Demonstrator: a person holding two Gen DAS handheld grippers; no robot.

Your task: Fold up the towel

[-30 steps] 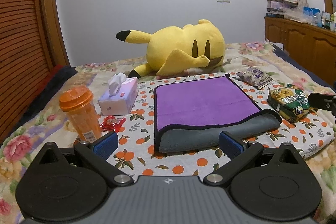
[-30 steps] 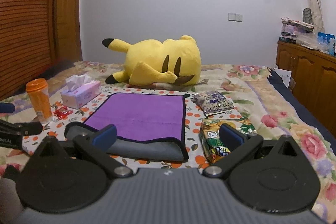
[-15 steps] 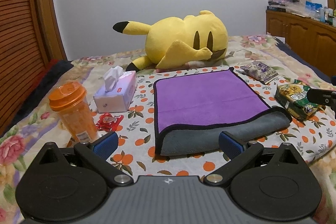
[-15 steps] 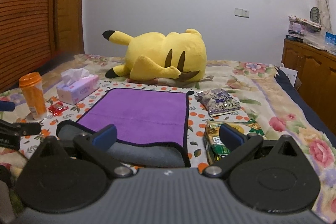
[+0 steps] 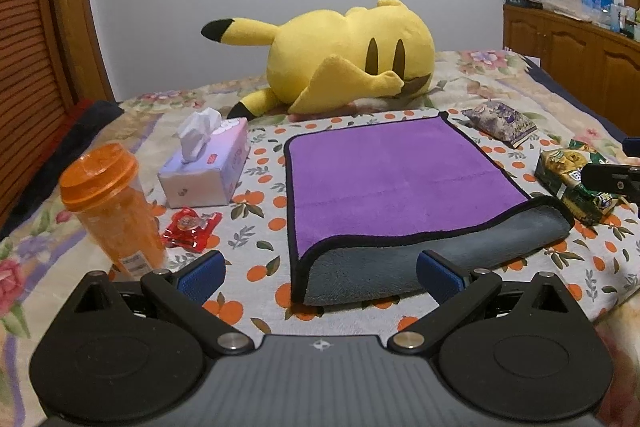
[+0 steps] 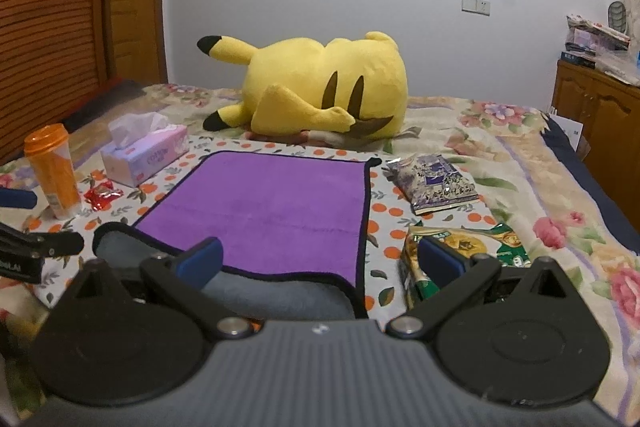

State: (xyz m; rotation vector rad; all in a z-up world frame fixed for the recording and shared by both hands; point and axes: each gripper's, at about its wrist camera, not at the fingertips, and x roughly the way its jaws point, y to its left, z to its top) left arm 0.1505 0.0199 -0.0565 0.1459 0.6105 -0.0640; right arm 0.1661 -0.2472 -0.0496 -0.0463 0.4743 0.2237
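Purple towel lying flat on an orange-dotted cloth spread over a flowered bed; its near edge is turned back, exposing the grey underside as a band along the front. Left gripper, fingers spread wide and holding nothing, sits low at the towel's near left corner, its blue pads to either side of the folded band. Right gripper, likewise spread and empty, sits at the near right corner, one pad over the grey band, the other over a green snack bag. Left of the towel: tissue box, red wrapper, orange bottle. Right of it: purple snack bag. Behind it: yellow plush toy on its side.
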